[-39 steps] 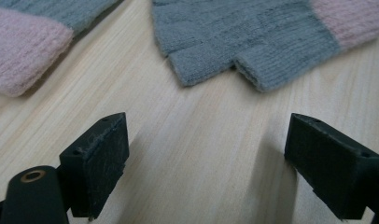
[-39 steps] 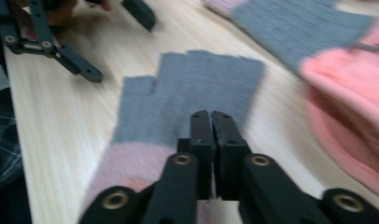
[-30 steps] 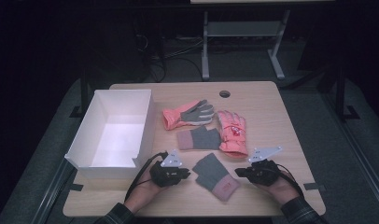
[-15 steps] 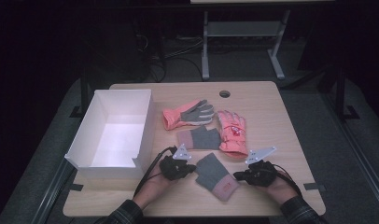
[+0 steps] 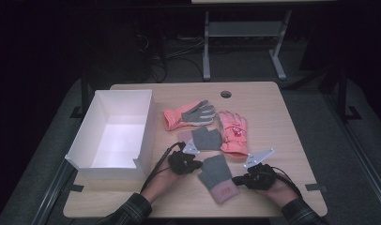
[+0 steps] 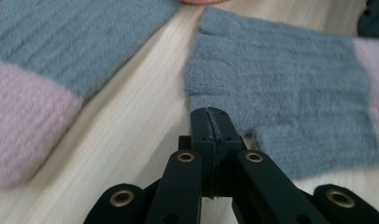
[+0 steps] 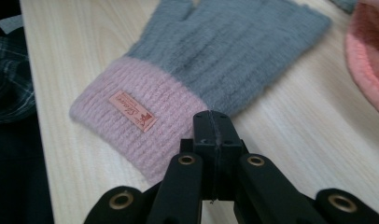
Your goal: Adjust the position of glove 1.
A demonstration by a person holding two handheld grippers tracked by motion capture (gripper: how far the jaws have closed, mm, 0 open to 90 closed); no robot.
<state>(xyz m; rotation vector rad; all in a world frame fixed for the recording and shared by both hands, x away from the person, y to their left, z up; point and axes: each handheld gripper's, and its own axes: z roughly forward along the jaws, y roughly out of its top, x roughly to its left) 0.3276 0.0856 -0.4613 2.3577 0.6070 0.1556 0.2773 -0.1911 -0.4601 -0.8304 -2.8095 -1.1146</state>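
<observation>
Left gripper (image 5: 198, 165) moved up to grey glove (image 5: 217, 175), right gripper (image 5: 235, 180) beside cuff

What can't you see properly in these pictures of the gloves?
- The label on the grey glove's pink cuff: writing too small and blurred in the right gripper view.
- The white box's near inside wall: hidden by its own rim in the high view.
- The second grey glove: cut off by the top and left edges, and blurred, in the left gripper view.

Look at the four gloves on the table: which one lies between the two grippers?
The grey fingerless glove with the pink cuff nearest the person. The left gripper and right gripper flank it; the other grey glove and both orange gloves lie farther back.
</observation>
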